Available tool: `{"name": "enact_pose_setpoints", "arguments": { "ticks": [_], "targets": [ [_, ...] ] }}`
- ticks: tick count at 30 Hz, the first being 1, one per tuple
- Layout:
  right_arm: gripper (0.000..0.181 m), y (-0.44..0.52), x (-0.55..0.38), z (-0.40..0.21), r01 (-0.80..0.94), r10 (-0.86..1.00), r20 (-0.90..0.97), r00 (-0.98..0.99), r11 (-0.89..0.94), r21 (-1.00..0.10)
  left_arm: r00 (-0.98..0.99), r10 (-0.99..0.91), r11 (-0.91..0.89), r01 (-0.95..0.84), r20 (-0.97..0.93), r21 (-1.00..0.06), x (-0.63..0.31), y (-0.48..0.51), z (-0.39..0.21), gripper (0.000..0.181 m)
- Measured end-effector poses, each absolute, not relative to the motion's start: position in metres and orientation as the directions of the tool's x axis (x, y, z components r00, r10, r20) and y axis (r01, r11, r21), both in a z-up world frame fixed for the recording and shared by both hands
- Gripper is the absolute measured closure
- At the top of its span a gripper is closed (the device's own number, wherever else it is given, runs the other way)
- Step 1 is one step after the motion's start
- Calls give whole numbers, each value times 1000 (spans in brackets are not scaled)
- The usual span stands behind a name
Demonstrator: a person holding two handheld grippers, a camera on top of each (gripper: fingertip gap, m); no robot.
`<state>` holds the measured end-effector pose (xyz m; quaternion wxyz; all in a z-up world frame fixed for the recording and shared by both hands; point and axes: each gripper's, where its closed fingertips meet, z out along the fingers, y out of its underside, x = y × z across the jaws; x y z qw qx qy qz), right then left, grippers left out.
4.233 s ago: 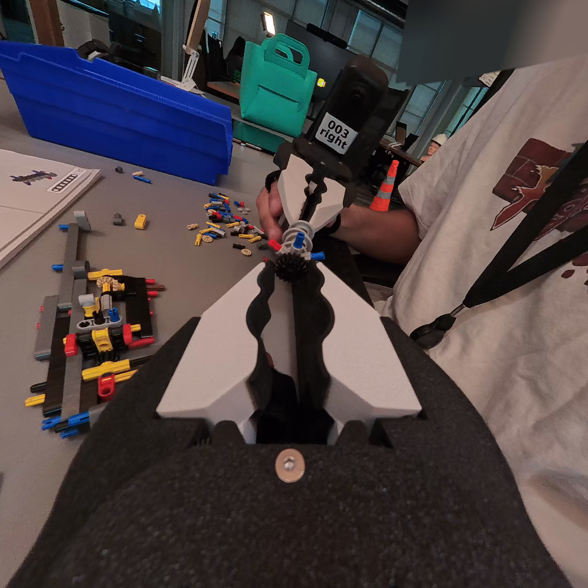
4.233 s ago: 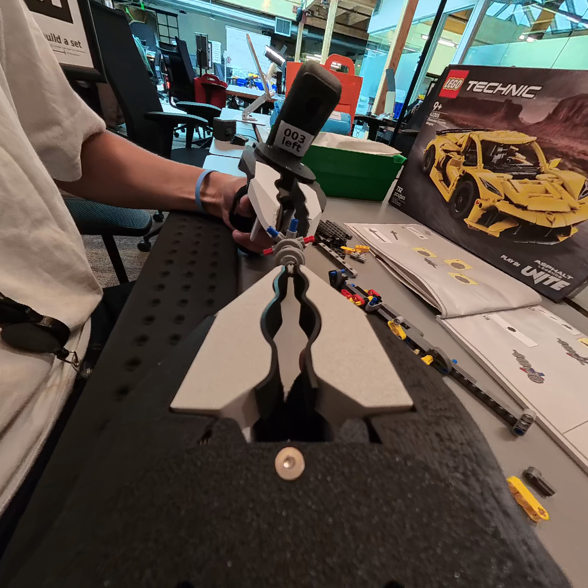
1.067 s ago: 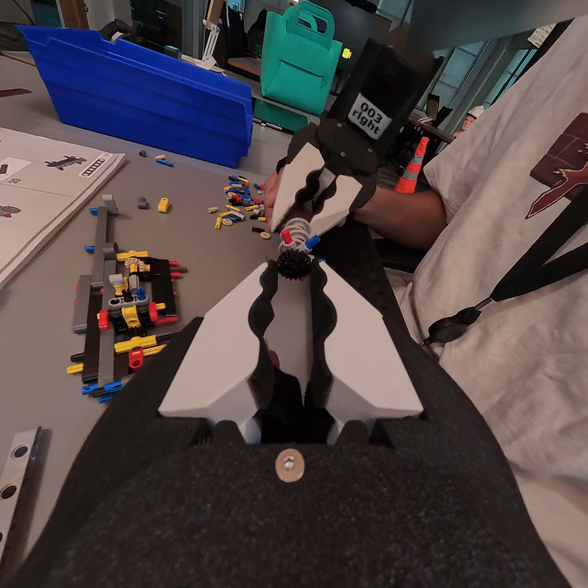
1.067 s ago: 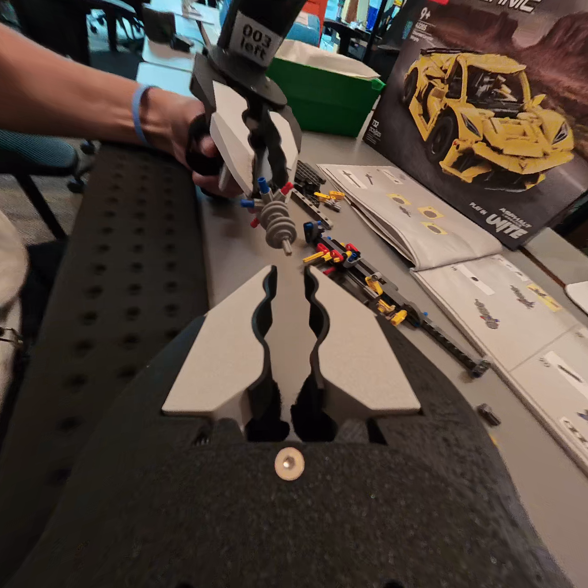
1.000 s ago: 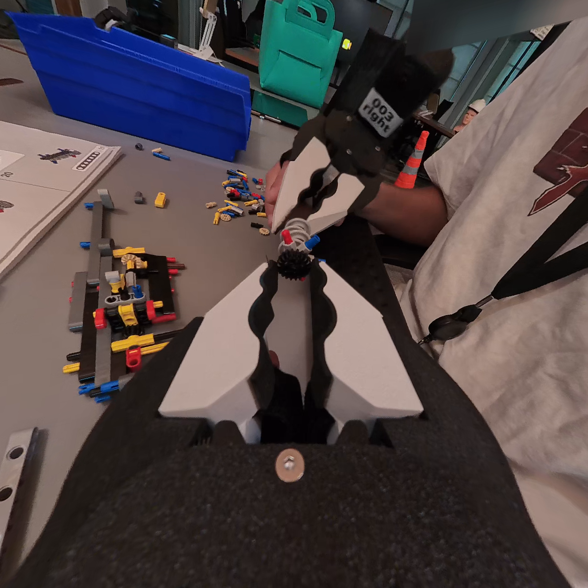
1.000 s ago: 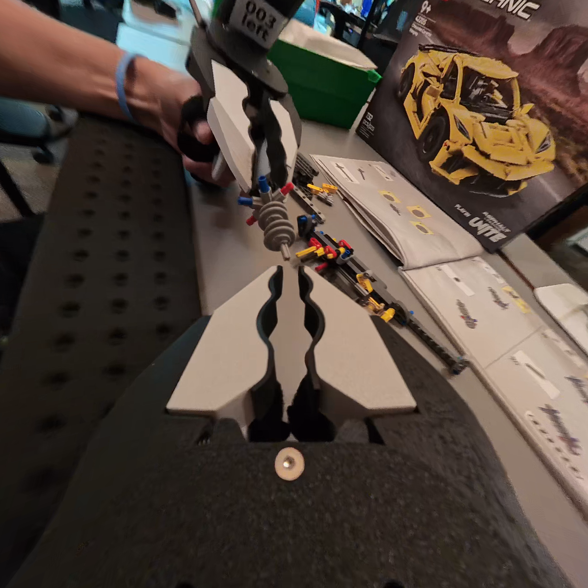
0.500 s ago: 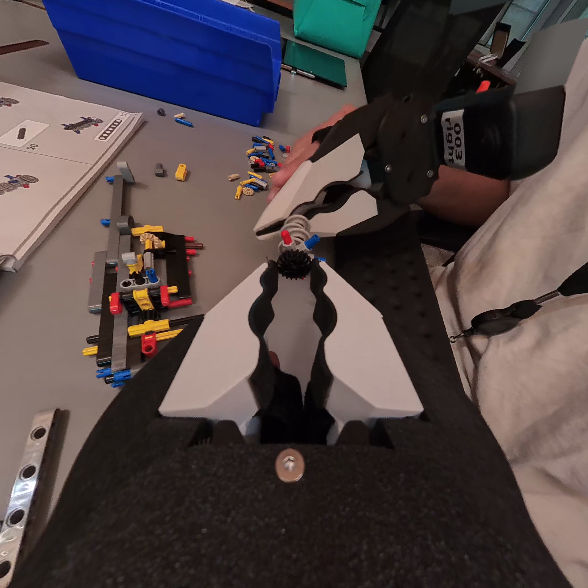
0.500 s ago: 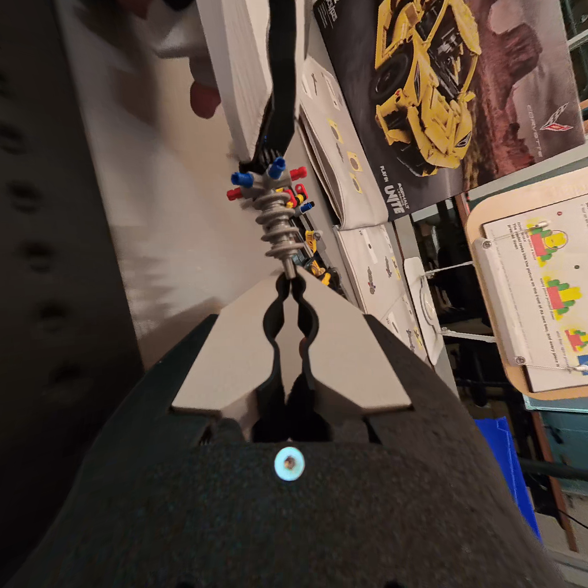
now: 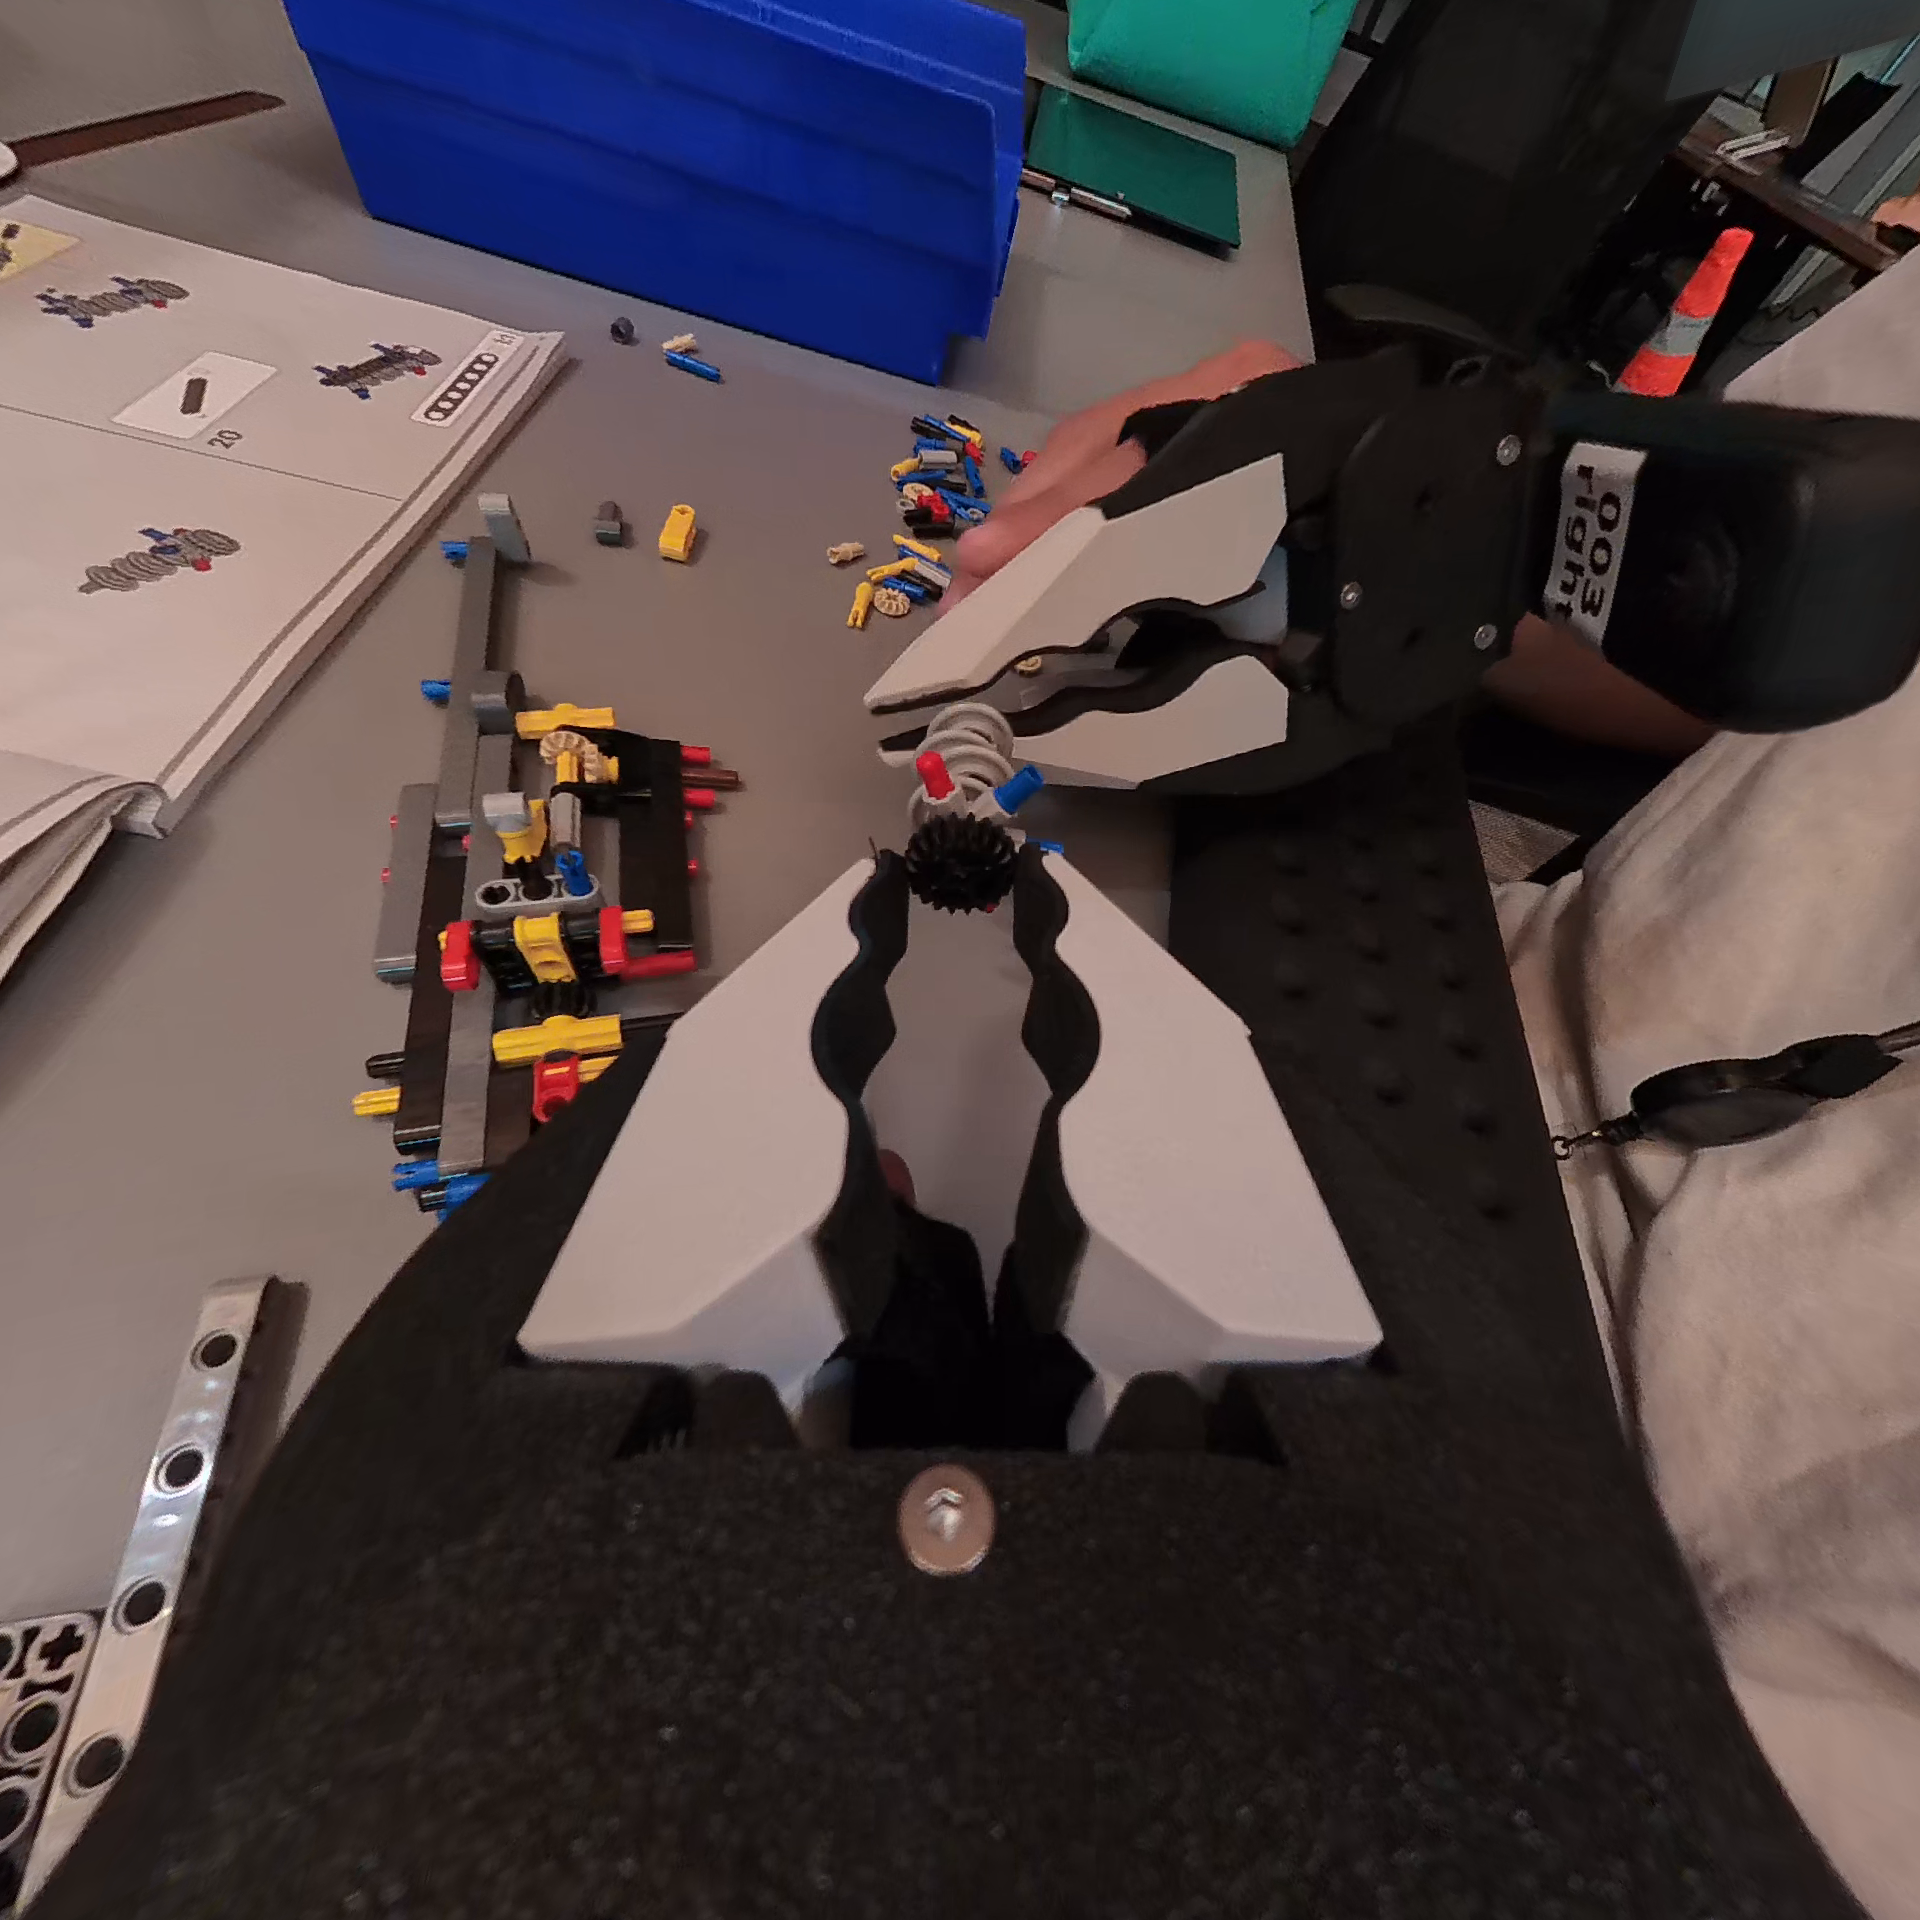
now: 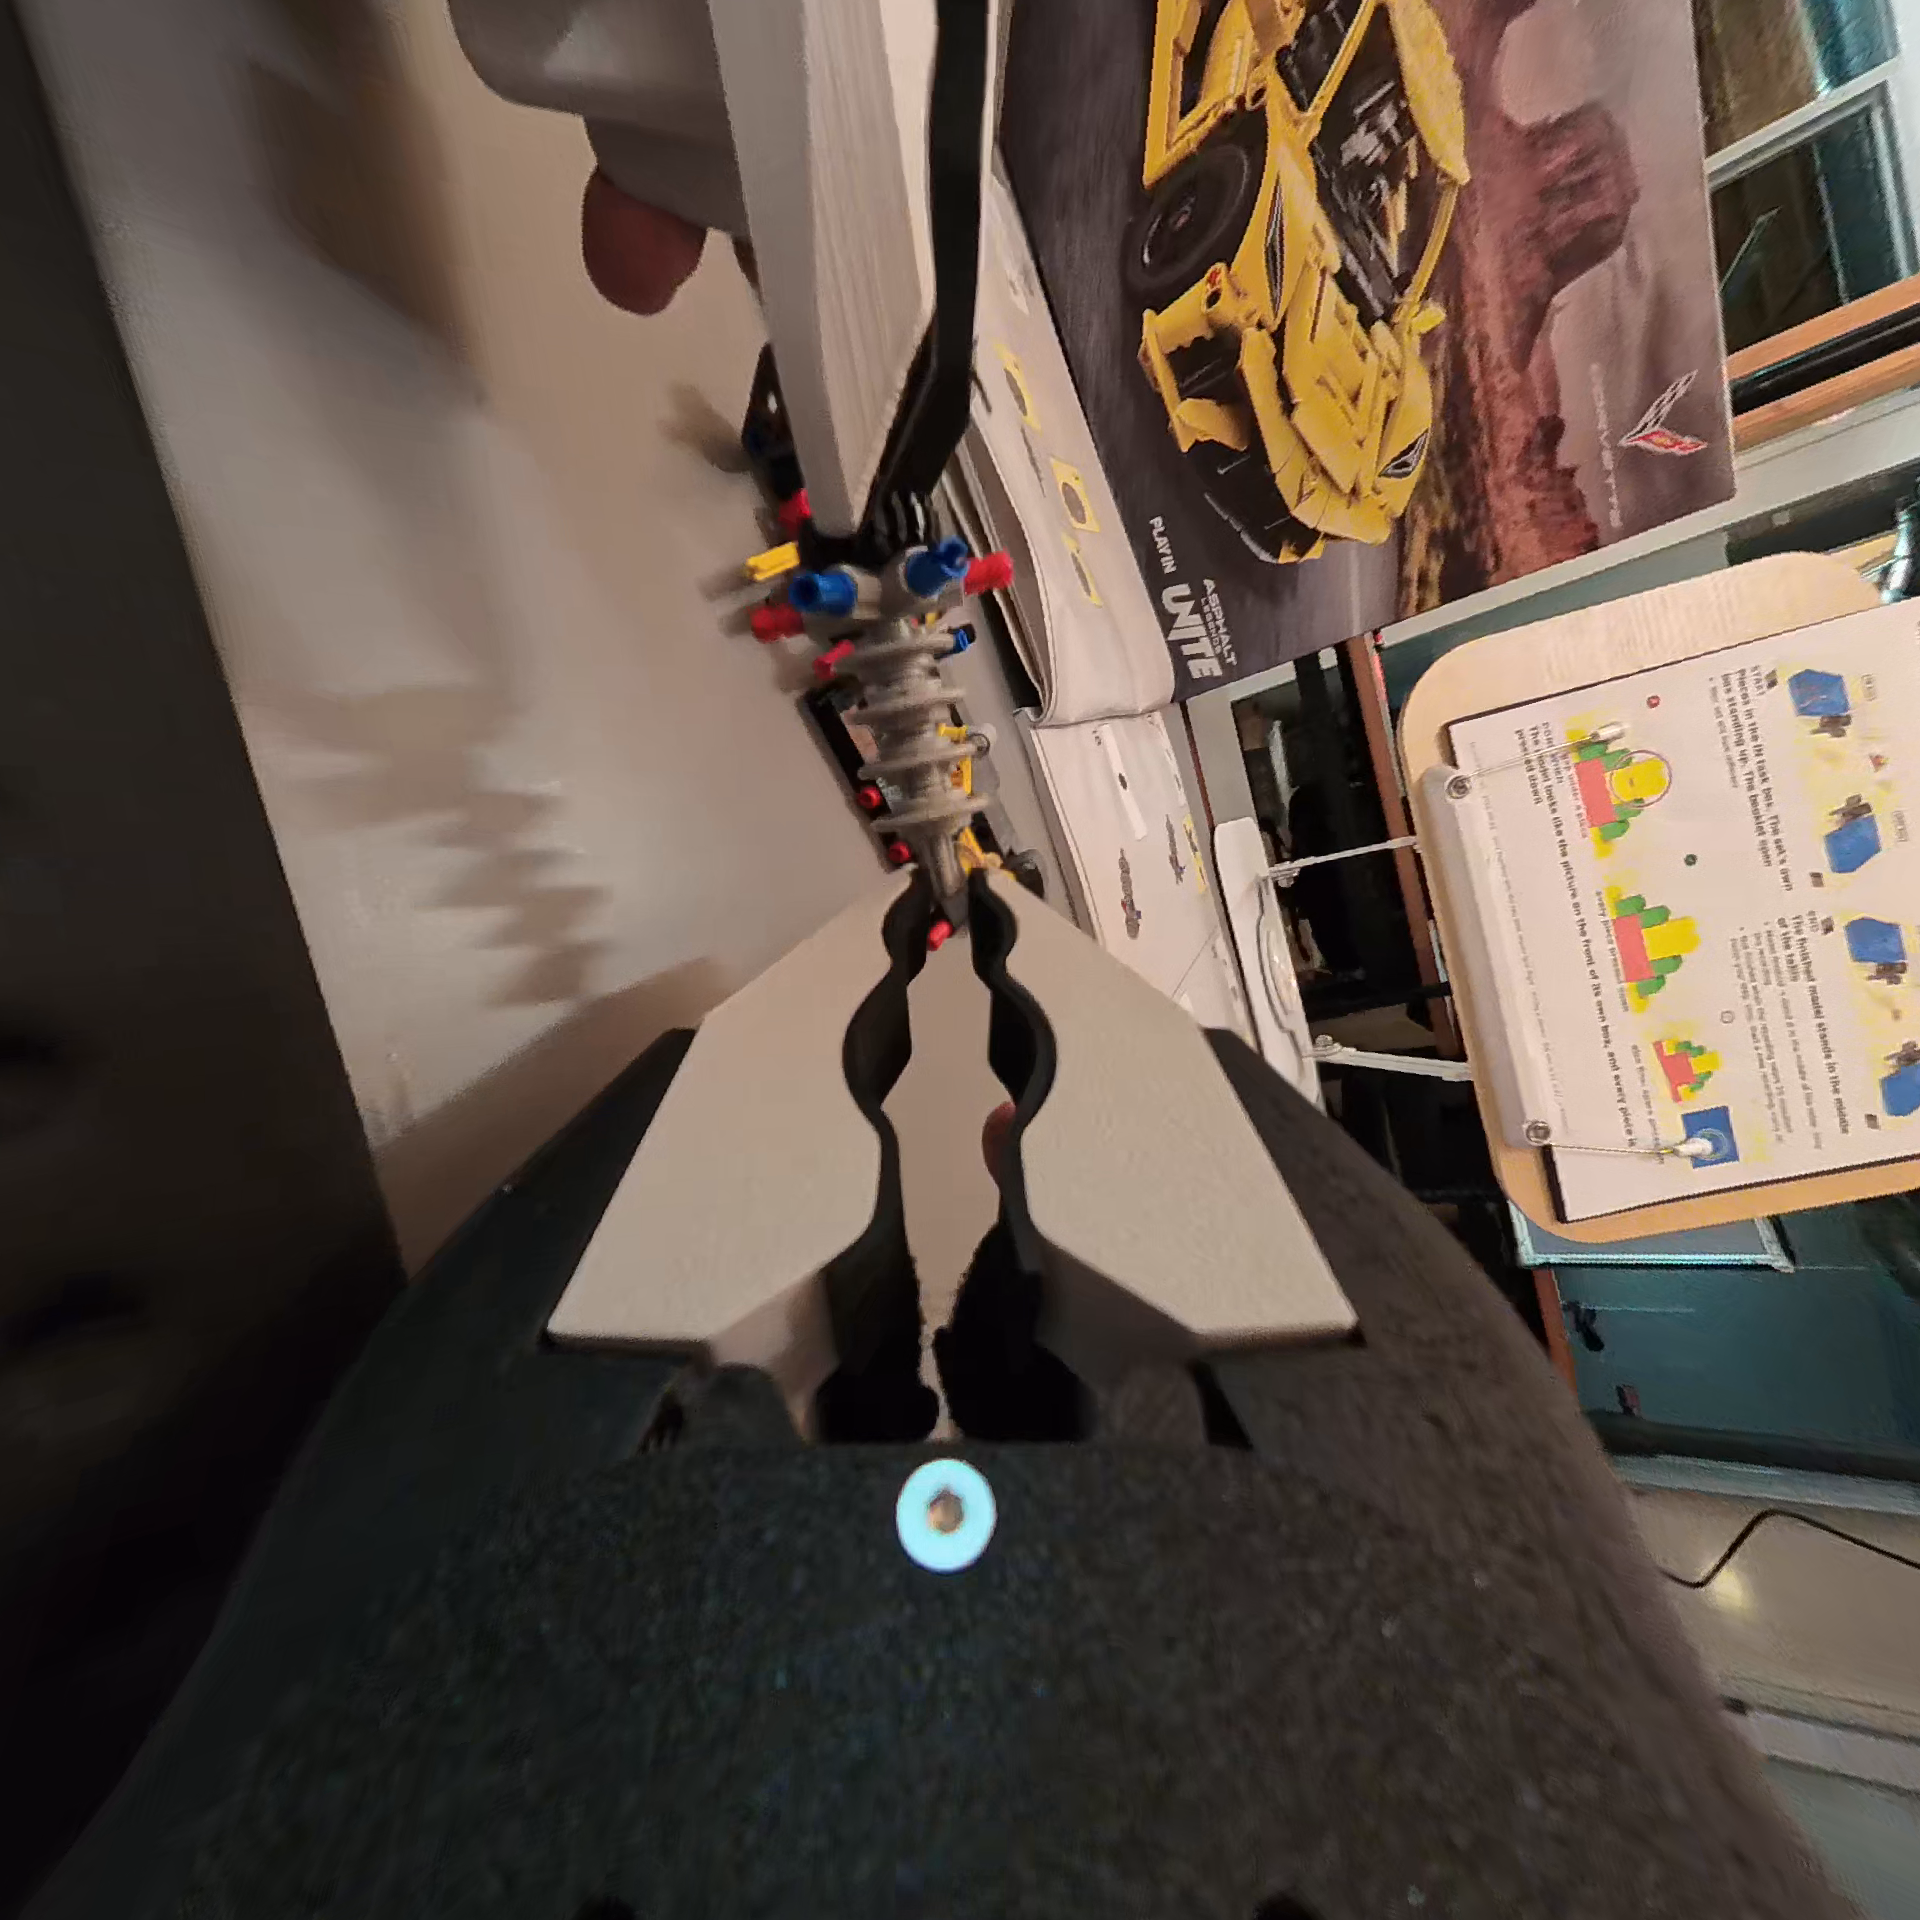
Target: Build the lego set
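1. The task's thing in hand is a small sub-assembly [image 9: 961,790] held in the air above the near edge of the table [image 9: 727,436], between the two grippers: a grey ribbed worm piece on an axle, red and blue pins sticking out of a hub, and a black toothed gear at one end.
2. Left gripper [image 9: 956,871]: its fingers are clamped on the black gear end, with a wide gap behind the tips.
3. Right gripper [image 10: 940,902]: rolled onto its side, its fingers pinched nearly together on the thin axle tip at the worm end. Both ends are held at once.
4. The partly built frame [image 9: 520,914] — black and grey beams with yellow and red parts — lies flat on the table to the left, well apart from the held piece. Loose pins [image 9: 935,499] are scattered farther back, near the blue bin [image 9: 675,156]. The instruction booklet [image 9: 208,468] lies open at the far left.
5. Handling judgement: light, rigid plastic, but joined only by friction. The axle tip is smooth and narrow, so I would expect it to slip or spin under a pinch. The gear's teeth give better purchase.
6. Protruding pins could pop out if pressed sideways — better to hold the hub or gear, not the pins.
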<state>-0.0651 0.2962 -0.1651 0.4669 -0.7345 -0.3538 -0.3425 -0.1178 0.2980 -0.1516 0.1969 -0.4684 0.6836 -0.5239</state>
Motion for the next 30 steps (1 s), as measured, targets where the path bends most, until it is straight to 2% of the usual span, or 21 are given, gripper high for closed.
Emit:
{"name": "enact_pose_setpoints", "arguments": {
  "ticks": [6,10,14,17,21,30],
  "targets": [
    [179,297,-69,-172,860,228,846,482,-308,-407,-475,-851,8,-442,226,-897,-117,299,-153,162],
    [180,295,-69,-170,843,236,823,516,-311,-439,-479,-853,27,-437,207,-899,-117,297,-154,162],
    [180,292,-69,-180,858,272,829,488,-327,-397,-488,-857,85,-452,167,-888,-117,293,-161,162],
    [181,292,-70,-175,849,256,823,507,-311,-426,-496,-849,65,-444,184,-894,-118,293,-158,162],
    [181,291,-68,-176,858,253,836,487,-317,-404,-499,-852,103,-457,158,-884,-118,291,-163,162],
    [181,291,-69,-173,849,247,825,508,-308,-430,-507,-845,106,-472,171,-876,-118,289,-166,162]
  ]
}}
